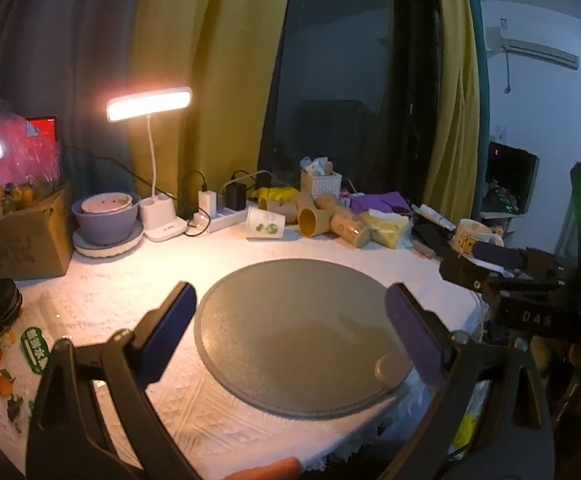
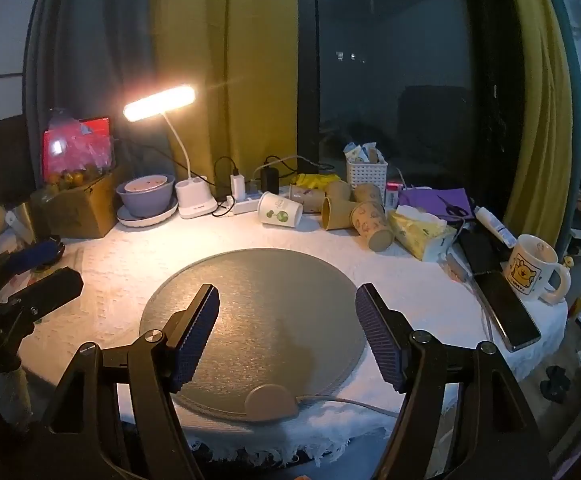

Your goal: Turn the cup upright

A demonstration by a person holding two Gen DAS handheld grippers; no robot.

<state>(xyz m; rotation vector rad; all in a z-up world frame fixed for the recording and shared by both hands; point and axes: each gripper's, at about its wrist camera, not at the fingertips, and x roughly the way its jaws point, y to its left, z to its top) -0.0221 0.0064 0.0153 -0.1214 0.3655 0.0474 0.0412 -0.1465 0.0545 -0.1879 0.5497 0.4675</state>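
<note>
A white paper cup printed with green leaf motifs lies on its side at the far edge of the white tablecloth; its open mouth faces left; brown paper cups lie just beside it.

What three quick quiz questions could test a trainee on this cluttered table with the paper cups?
1. True or false: the white paper cup with green print lies on its side.
2. Which thing stands upright at the table's right edge? A) cream ceramic mug with a yellow cartoon B) brown paper cup C) white plastic basket
3. Fill in: the right hand-held gripper hovers over the round grey ____, with its jaws apart.

Key: 1 true; 2 A; 3 mat.
</note>
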